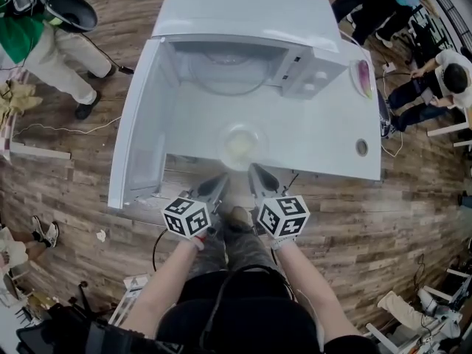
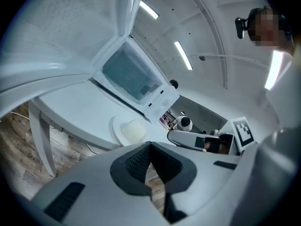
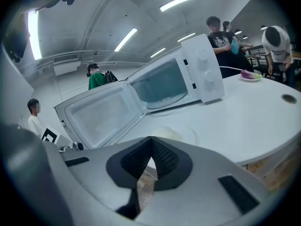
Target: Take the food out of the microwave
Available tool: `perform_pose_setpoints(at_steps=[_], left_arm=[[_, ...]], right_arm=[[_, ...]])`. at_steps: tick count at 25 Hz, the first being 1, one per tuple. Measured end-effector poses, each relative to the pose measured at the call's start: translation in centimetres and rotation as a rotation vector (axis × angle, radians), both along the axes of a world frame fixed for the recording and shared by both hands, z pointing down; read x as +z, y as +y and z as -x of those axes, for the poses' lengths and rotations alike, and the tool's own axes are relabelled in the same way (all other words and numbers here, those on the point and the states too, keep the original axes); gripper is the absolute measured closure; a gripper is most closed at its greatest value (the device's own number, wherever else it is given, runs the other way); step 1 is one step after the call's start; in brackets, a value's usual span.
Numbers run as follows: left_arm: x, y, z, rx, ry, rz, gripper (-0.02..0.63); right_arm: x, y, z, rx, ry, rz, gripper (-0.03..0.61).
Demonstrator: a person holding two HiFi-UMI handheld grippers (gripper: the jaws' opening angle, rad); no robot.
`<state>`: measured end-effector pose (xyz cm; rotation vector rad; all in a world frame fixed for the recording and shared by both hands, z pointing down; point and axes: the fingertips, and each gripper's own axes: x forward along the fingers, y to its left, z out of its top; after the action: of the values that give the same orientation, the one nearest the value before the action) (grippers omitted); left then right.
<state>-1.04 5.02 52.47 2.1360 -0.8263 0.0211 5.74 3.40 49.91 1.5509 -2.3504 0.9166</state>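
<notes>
While the round clear plate of pale food (image 1: 241,144) sits on the white table (image 1: 332,142) near its front edge, just before the open white microwave (image 1: 243,13), the left gripper (image 1: 214,187) and the right gripper (image 1: 262,178) hover at that edge, apart from the plate, jaws pressed together on nothing. The white microwave door (image 1: 136,142) is swung out at the left; bare table top spreads to the right.

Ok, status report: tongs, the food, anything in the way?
Left tongs shut, empty. Right tongs shut, empty. Plate of food out on the table, in front of the open microwave. Nothing between tongs and plate.
</notes>
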Motion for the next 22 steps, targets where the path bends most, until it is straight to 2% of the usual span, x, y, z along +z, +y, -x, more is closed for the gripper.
perform_pose_setpoints(at_steps=[5,11,22], left_arm=[[-1.6,-0.5,0.1,0.007,-0.02,-0.057,0.604],[-2.9,-1.1,0.1,0.003,0.015,-0.06,0.604],[-5.7,-1.8,0.0,0.007,0.003,-0.149,0.604]], right_arm=[[-1.3,0.2,0.7,-0.036,0.009,-0.032,0.56],[-2.7,0.5,1.3,-0.053,-0.016,-0.053,0.561],[-5.0,0.1,2.3,-0.12,0.006,-0.109,0.56]])
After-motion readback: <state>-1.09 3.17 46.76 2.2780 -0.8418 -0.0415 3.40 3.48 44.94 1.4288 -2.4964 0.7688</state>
